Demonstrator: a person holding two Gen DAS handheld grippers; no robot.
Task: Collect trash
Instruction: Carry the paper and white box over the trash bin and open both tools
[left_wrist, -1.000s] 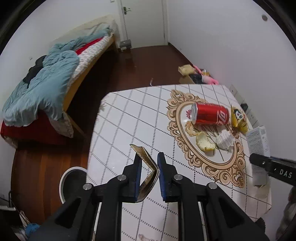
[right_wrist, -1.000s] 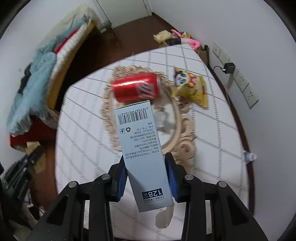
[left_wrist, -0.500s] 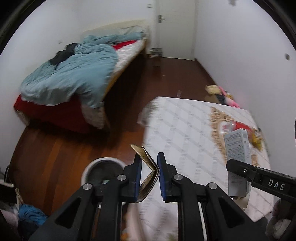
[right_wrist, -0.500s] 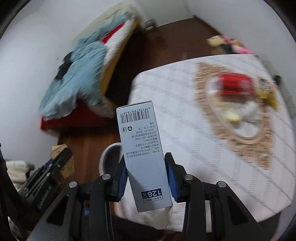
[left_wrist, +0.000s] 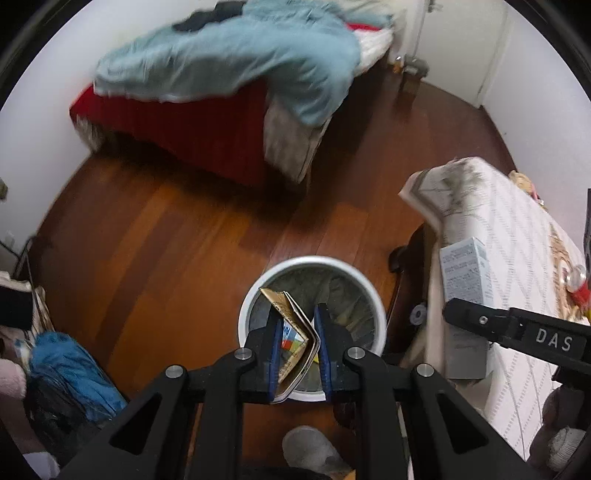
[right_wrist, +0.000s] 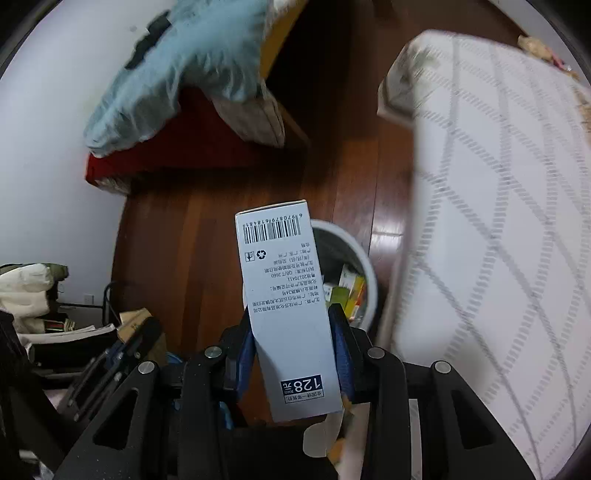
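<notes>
My left gripper (left_wrist: 297, 332) is shut on a folded gold wrapper (left_wrist: 295, 328) and holds it right above the round white trash bin (left_wrist: 314, 264) on the floor. My right gripper (right_wrist: 293, 332) is shut on a tall grey carton (right_wrist: 284, 291) with a barcode, held above the floor left of the bin (right_wrist: 364, 262). The bin holds several small colourful boxes (right_wrist: 351, 291). In the left wrist view the right gripper (left_wrist: 517, 328) and its carton (left_wrist: 465, 273) show at the right, over the table edge.
The table (left_wrist: 517, 236) with a white diamond-pattern cloth stands right of the bin. A bed (left_wrist: 221, 92) with a blue blanket lies behind on the wood floor. Clutter and a blue bag (left_wrist: 70, 369) sit at the left. A slipper (left_wrist: 314, 450) lies near the bin.
Both grippers have swung left off the table toward the floor. The bin now lies directly under my left gripper, and closer to my right gripper. Both still hold their items.
</notes>
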